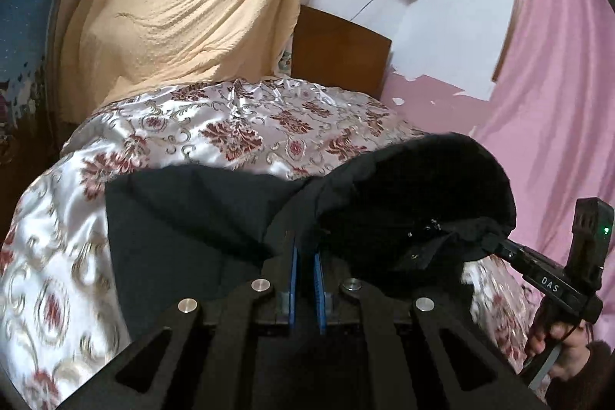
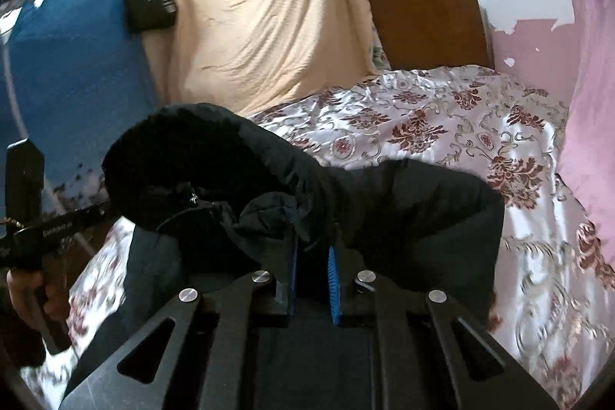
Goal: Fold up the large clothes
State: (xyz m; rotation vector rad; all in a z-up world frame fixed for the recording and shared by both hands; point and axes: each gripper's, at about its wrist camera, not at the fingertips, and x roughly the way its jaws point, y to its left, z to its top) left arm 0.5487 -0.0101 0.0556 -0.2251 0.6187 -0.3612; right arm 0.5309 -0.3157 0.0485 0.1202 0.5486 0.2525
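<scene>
Jaws of the left gripper stand nearly together, blue pads clamped on the edge of a black garment. The cloth rises from the pinch and spreads forward and to the left over the floral satin bedspread. The right gripper is likewise closed on the same garment, a fold of it caught between its blue pads. The garment's rounded hood bulges up between the two tools, ahead of the fingertips. In the left wrist view the right tool reaches in from the right, a hand on its grip. Beyond the bed hang a tan sheet and a pink curtain, with a wooden headboard between them.
</scene>
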